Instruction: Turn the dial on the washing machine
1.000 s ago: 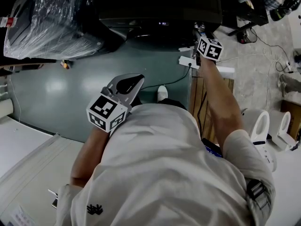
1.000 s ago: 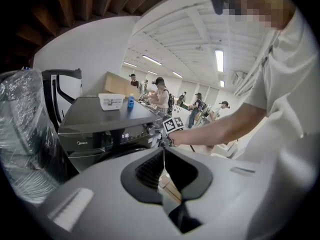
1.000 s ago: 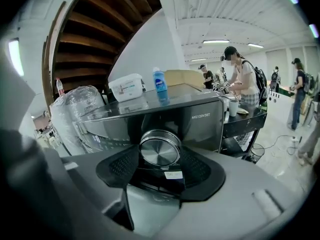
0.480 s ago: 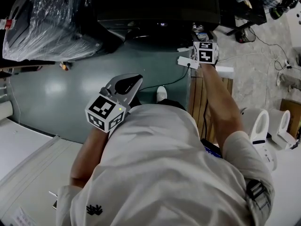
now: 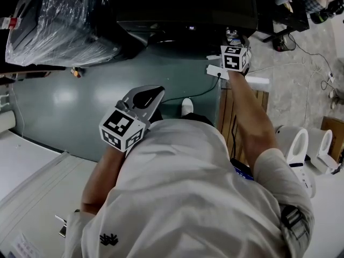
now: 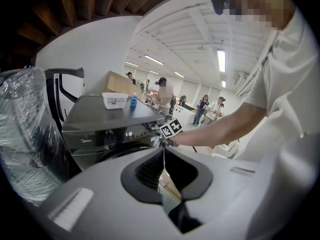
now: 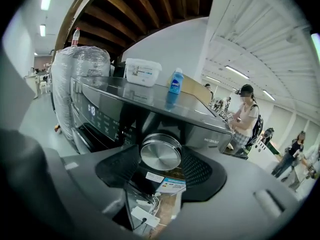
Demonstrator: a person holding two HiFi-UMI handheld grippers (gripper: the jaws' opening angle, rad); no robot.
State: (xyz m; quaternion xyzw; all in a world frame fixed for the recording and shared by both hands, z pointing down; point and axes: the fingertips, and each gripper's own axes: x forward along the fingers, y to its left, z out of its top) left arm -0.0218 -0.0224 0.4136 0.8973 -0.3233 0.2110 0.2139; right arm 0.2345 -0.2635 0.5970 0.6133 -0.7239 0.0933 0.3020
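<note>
The dark washing machine (image 5: 183,9) stands at the top of the head view. Its round silver dial (image 7: 160,154) fills the gap between the black pads of my right gripper (image 7: 160,160), which is shut on its rim. In the head view the right gripper (image 5: 231,41) reaches to the machine's front right corner, and the dial itself is hidden there. My left gripper (image 5: 151,94) hangs near the person's chest, away from the machine, jaws shut with nothing between them (image 6: 163,156). The machine's lit display (image 6: 128,133) shows in the left gripper view.
A plastic-wrapped appliance (image 5: 59,20) stands left of the machine. A white tub (image 7: 142,71) and a blue bottle (image 7: 175,81) sit on the machine's top. A power strip (image 5: 217,71) with its cable and a wooden pallet (image 5: 228,112) lie on the floor. White toilets (image 5: 293,138) stand at the right.
The right gripper's marker cube has rolled round at the machine's front corner since a second ago. The left gripper has stayed where it was.
</note>
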